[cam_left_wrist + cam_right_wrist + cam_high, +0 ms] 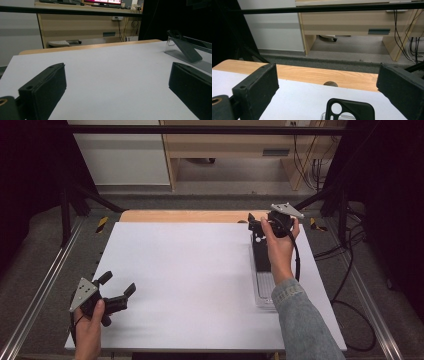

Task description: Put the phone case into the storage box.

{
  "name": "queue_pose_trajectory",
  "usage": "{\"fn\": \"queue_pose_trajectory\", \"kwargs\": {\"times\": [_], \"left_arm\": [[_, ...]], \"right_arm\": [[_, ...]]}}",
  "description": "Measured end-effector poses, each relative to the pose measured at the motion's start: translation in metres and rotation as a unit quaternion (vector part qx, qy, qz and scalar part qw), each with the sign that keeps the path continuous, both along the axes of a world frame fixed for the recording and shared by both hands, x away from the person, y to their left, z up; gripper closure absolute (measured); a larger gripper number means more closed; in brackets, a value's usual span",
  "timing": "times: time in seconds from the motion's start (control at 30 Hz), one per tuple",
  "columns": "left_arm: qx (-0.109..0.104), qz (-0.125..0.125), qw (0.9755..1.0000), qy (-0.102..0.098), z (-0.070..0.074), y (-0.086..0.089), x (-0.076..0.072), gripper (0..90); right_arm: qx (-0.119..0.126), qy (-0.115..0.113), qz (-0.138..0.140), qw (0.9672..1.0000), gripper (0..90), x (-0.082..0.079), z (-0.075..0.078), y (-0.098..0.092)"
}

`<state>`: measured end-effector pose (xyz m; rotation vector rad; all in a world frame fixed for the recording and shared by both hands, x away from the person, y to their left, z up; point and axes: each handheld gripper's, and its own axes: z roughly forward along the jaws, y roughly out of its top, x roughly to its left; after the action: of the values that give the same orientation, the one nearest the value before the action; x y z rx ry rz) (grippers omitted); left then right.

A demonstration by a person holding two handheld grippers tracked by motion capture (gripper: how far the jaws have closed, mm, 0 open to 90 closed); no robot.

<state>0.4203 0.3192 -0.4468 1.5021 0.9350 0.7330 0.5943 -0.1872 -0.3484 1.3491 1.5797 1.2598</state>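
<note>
In the high view the black phone case (261,254) lies at the right of the frame, on a clear tray (263,292) that runs toward the lower right. The person's right hand (277,242) and denim sleeve (300,320) cover much of both, so the case's outline and the tray's near end are hard to read there. The right gripper (254,225) hovers over the far end of the case at the upper right of the white table (190,280). Its jaws are mostly hidden behind the hand in that picture.

The right gripper view settles the matter: the two black jaws stand wide apart at the left and right edges, holding nothing. Between them, at the bottom centre, the top of the phone case (350,108) shows with its round camera cut-out. The lower part is cut off by the frame edge. A bit of the clear tray (323,115) peeks out beneath it, too small to make out well.

The left gripper (119,292) sits at the lower left of the high view, held low over bare table, well apart from the case, its jaws spread wide and empty. In the left gripper view the phone case (186,50) appears at the far right, leaning in the clear tray (175,53), partly cut by the frame.

Beyond the table, a wooden desk (352,22) and hanging cables (409,32) fill the background.
</note>
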Motion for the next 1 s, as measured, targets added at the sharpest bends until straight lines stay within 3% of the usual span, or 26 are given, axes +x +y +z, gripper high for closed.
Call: {"fn": "queue_pose_trajectory", "kwargs": {"times": [0.57, 0.77, 0.87, 1.0], "left_arm": [[-0.003, -0.008, 0.9999, 0.007, 0.000, 0.001, 0.000, 1.3], [0.009, -0.012, 0.9999, 0.005, 0.000, -0.003, 0.000, 1.3], [0.031, -0.012, 0.9995, 0.003, 0.000, 0.000, 0.001, 1.1], [0.011, -0.010, 0.9998, 0.010, -0.002, 0.005, 0.002, 1.2]], "right_arm": [[0.009, -0.021, 0.019, 0.9995, 3.8, -0.017, 0.021, -0.011], [0.007, -0.029, 0.026, 0.9992, 3.8, -0.022, 0.026, -0.012], [0.000, -0.034, 0.031, 0.9989, 3.8, -0.024, 0.027, -0.012], [0.006, -0.038, 0.035, 0.9987, 3.7, -0.026, 0.029, -0.015]]}}
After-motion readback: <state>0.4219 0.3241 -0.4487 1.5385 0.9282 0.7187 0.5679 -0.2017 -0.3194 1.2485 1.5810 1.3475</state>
